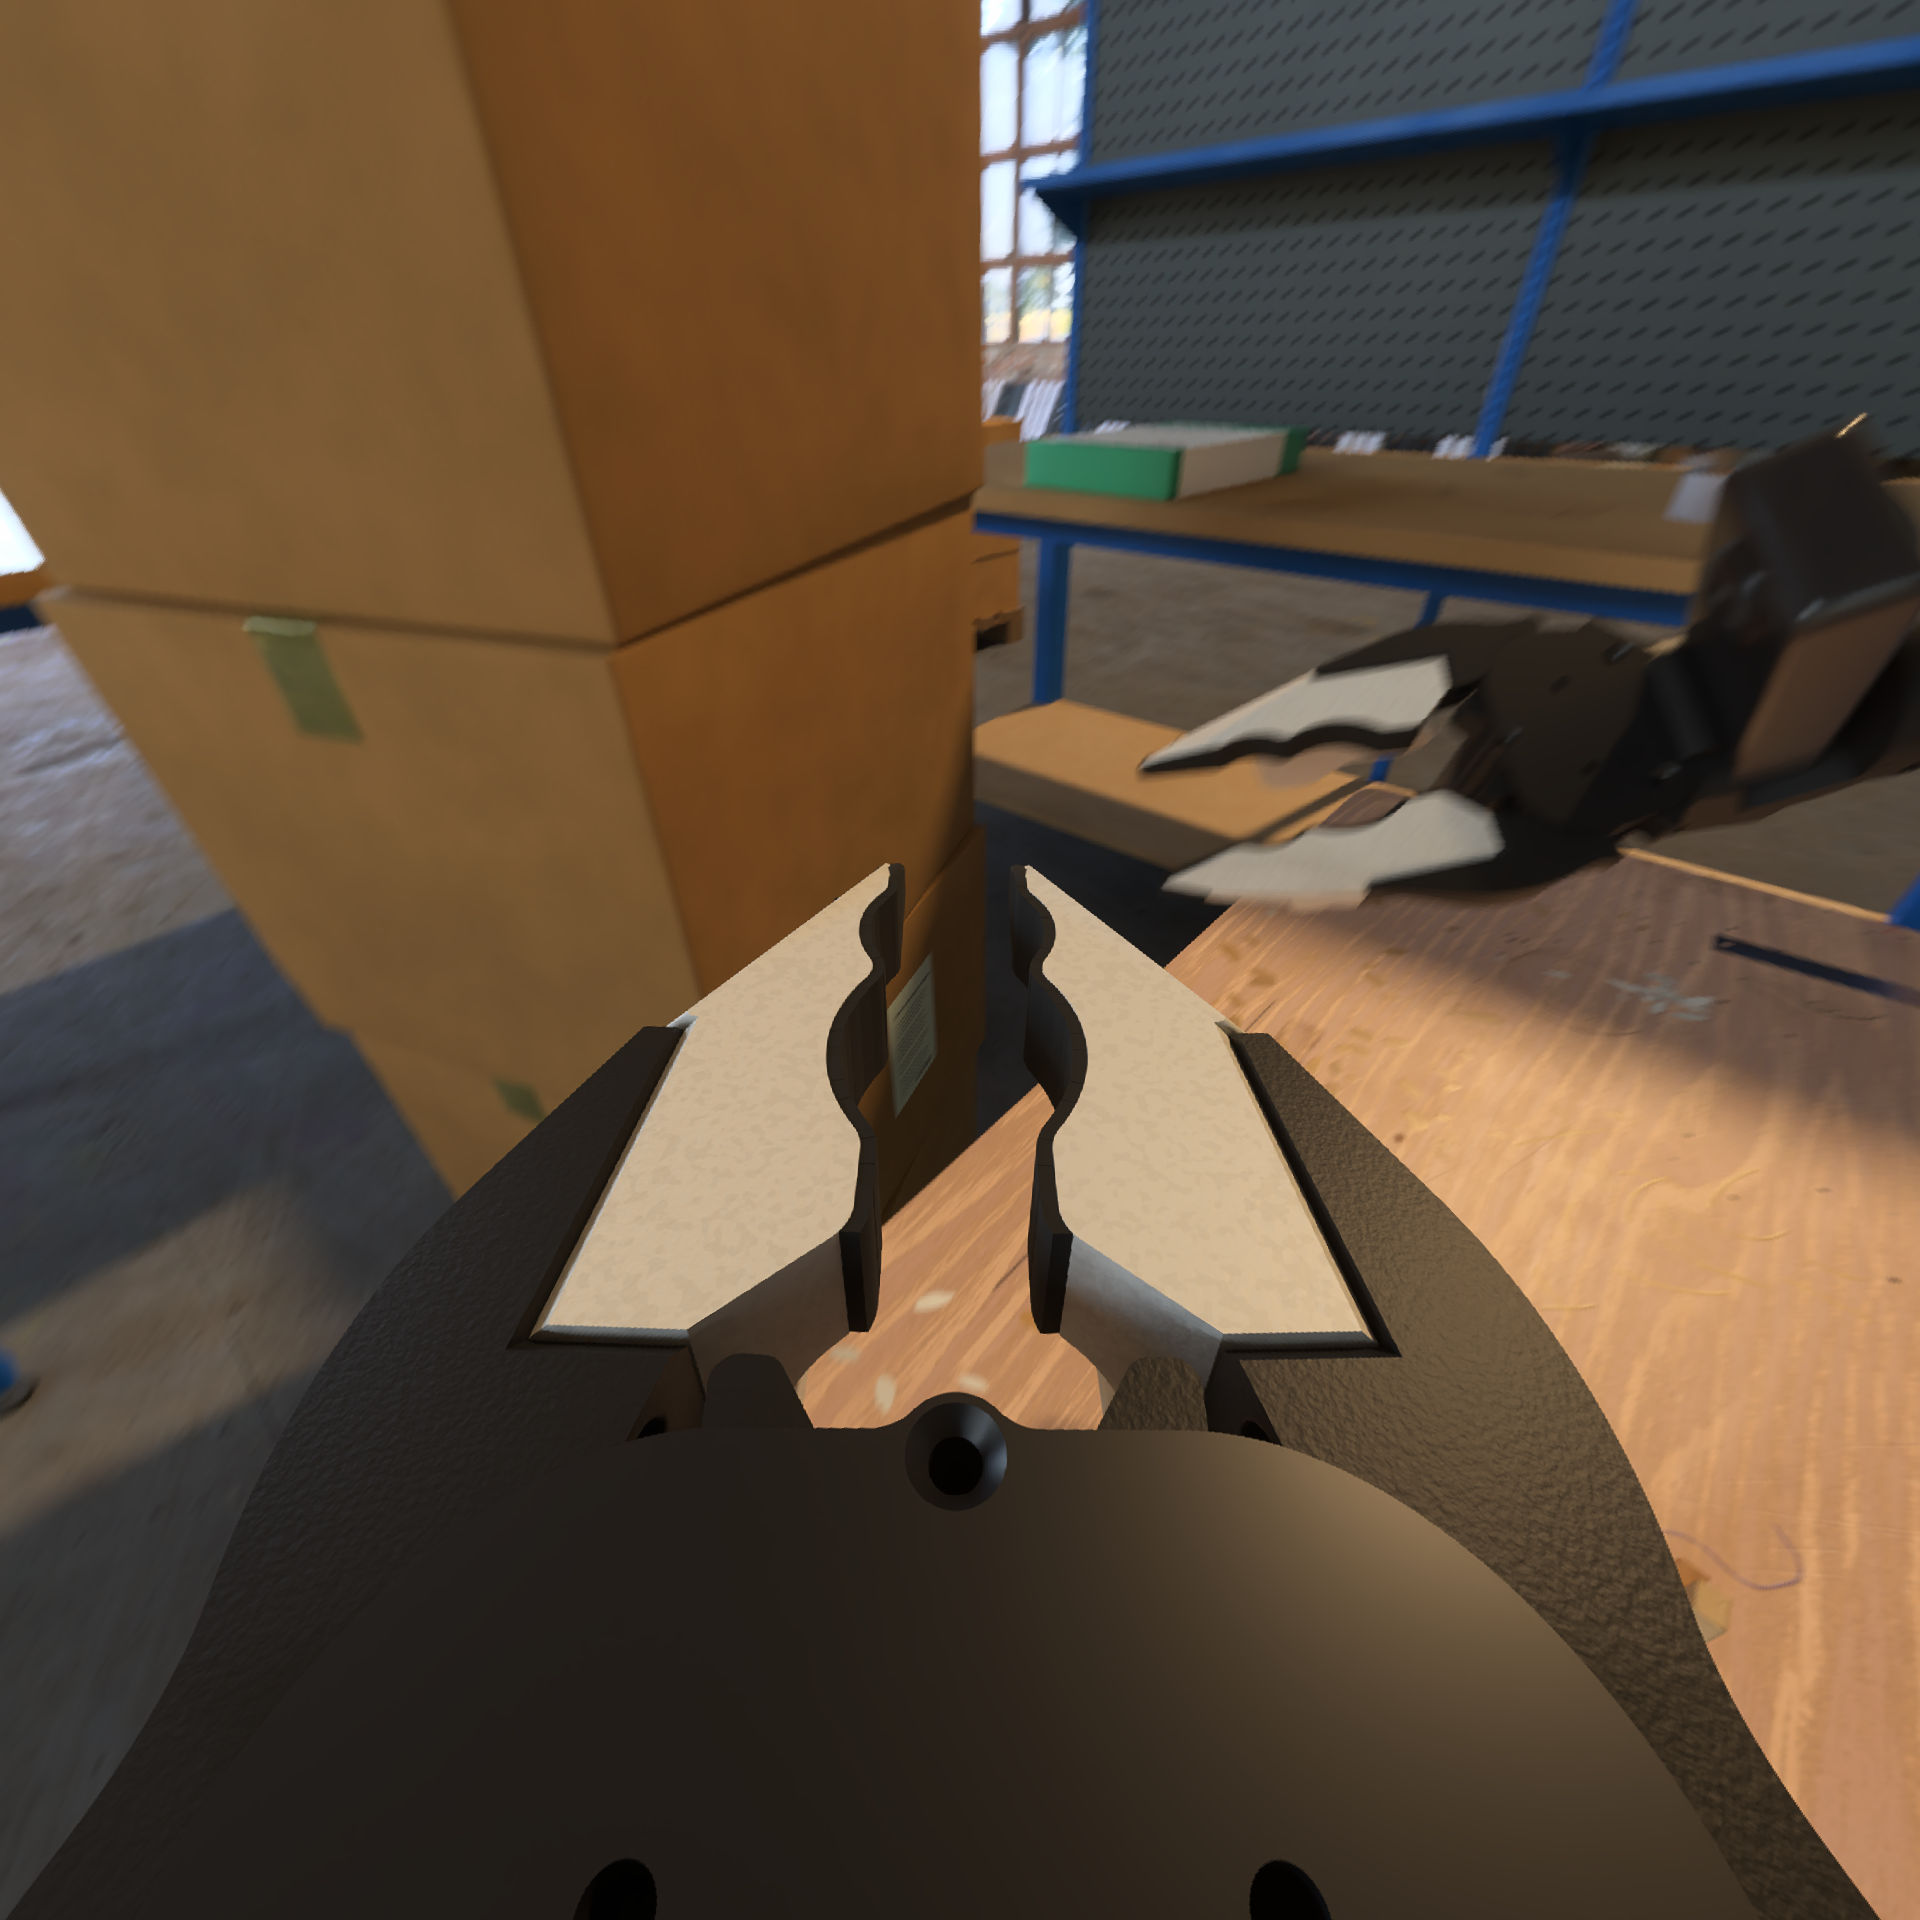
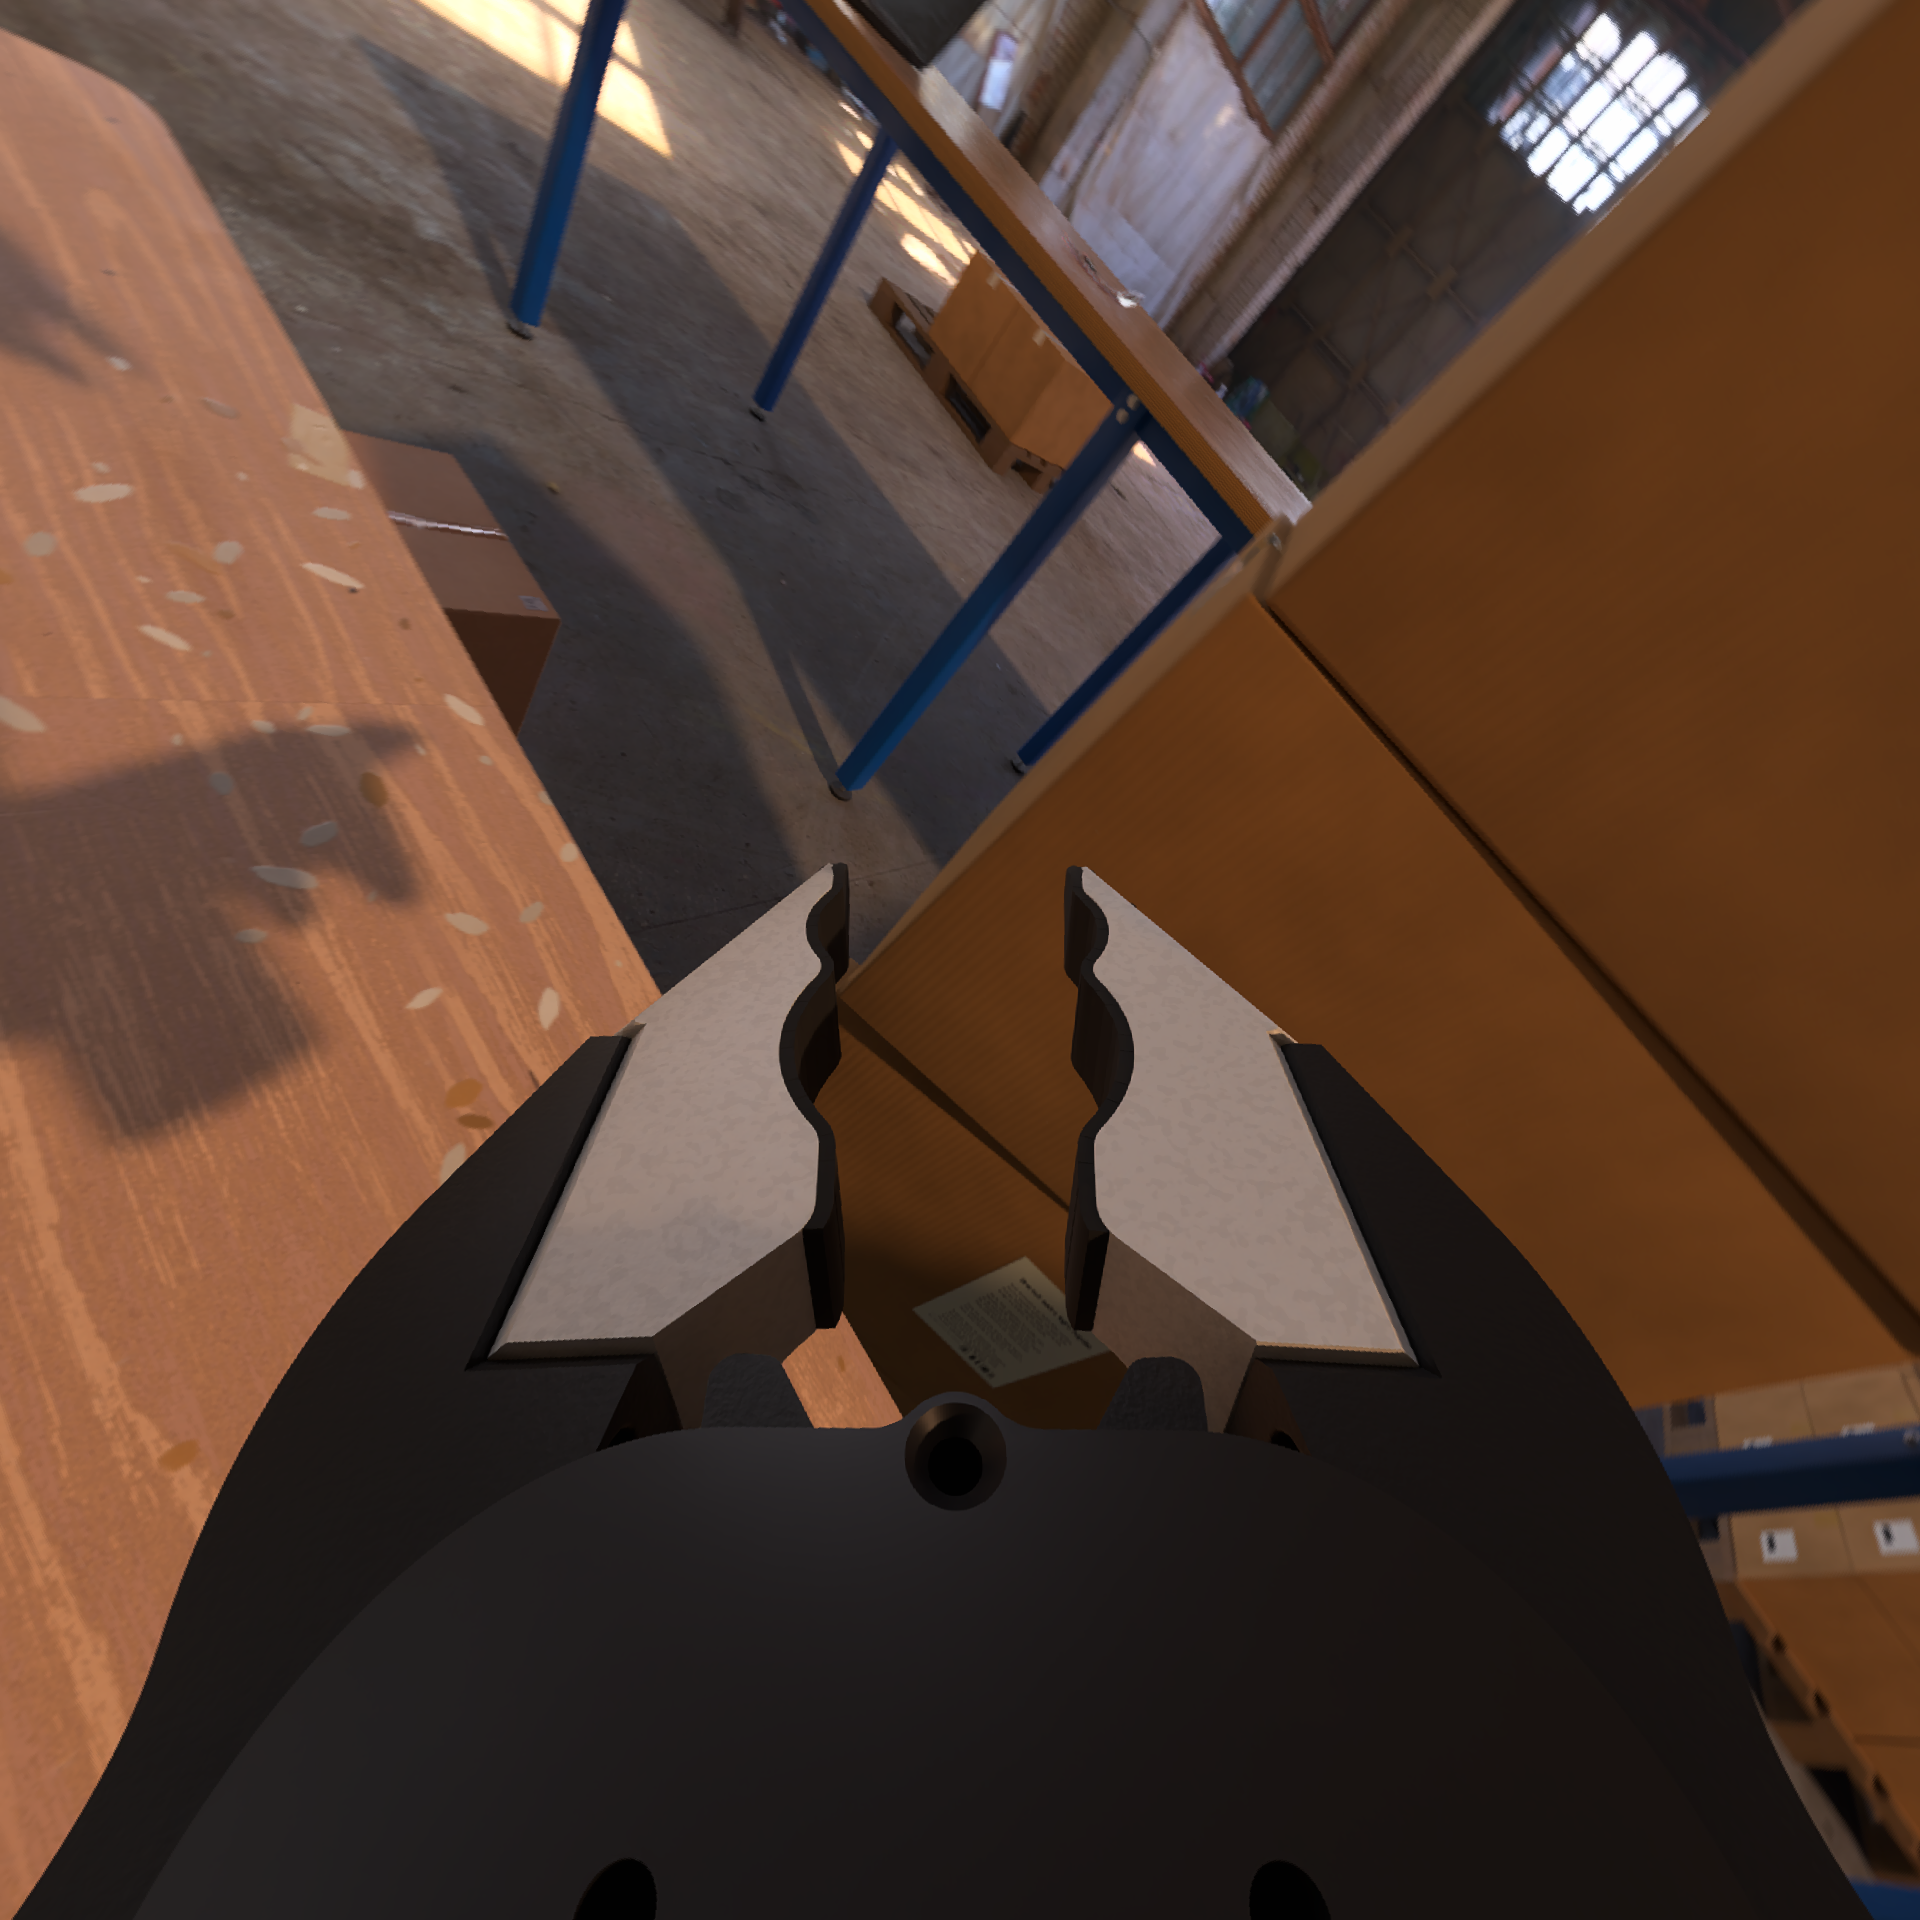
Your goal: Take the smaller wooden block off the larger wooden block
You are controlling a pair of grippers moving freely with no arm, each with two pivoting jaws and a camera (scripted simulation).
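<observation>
Over the table corner: the left gripper [image 1: 956,883] hangs above the edge of the wooden table [image 1: 1558,1195], its jaws a little apart with nothing between them.
Left fingers: pale pads [image 1: 727,1143] with dark wavy inner edges; through the narrow gap a cardboard box and a strip of table show.
Right gripper: in the left wrist view it [image 1: 1184,821] floats over the far edge of the table, blurred, tips toward the left, jaws apart and empty.
Right gripper, own view: the right gripper [image 2: 956,883] points past the table edge toward the stacked boxes; the gap between its fingers is wider than on the left, and it holds nothing.
Table: orange-brown wood with pale flecks [image 2: 208,935]; a gripper's shadow [image 2: 187,914] lies on it.
Cardboard boxes: a tall stack [image 1: 468,416] stands on the floor just beside the table, also seen close in the right wrist view [image 2: 1558,831]; some bear paper labels [image 2: 1003,1320].
Background: a blue-framed bench [image 1: 1351,520] with a green-sided box [image 1: 1112,465] on it, and grey perforated panels [image 1: 1455,260] behind.
Wooden blocks: neither the smaller nor the larger wooden block appears in either view, so I cannot tell where they are.
</observation>
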